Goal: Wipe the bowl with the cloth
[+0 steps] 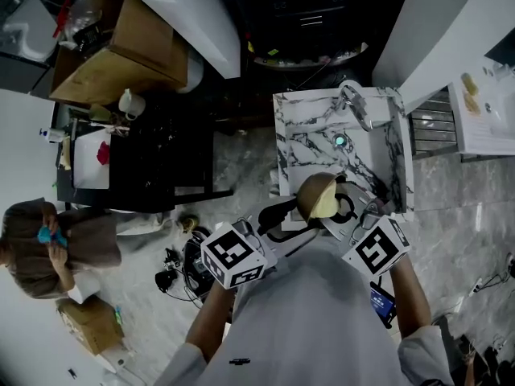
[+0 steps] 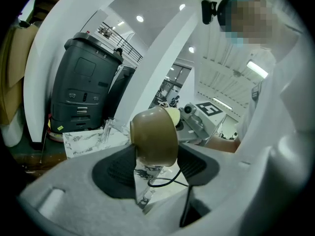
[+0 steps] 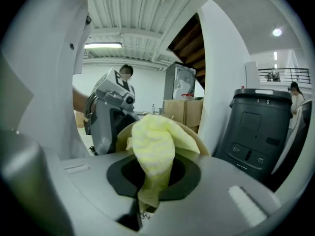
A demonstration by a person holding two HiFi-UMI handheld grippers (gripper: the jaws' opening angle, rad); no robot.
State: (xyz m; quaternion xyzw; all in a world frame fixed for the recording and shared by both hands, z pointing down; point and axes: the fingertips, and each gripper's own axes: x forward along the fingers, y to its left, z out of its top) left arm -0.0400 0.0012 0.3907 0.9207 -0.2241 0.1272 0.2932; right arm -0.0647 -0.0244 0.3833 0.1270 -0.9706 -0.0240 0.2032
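Note:
I hold an olive-brown bowl (image 1: 315,190) up on its side over the near edge of the marble sink counter (image 1: 294,131). My left gripper (image 1: 299,215) is shut on the bowl (image 2: 153,137), its dark pads on either side of the rim. My right gripper (image 1: 344,209) is shut on a pale yellow cloth (image 3: 153,154), which is pressed into the bowl's (image 3: 193,132) open inside. The cloth (image 1: 326,206) shows as a yellow patch at the bowl's mouth. In the left gripper view, the cloth (image 2: 172,114) peeks past the bowl's rim.
A chrome tap (image 1: 354,103) and a drain (image 1: 339,141) sit in the marble basin. A black cart (image 1: 161,163) stands to the left, cardboard boxes (image 1: 121,55) beyond it. Cables (image 1: 181,272) lie on the floor. A person (image 1: 48,244) crouches at far left. A dark bin (image 2: 86,85) stands behind.

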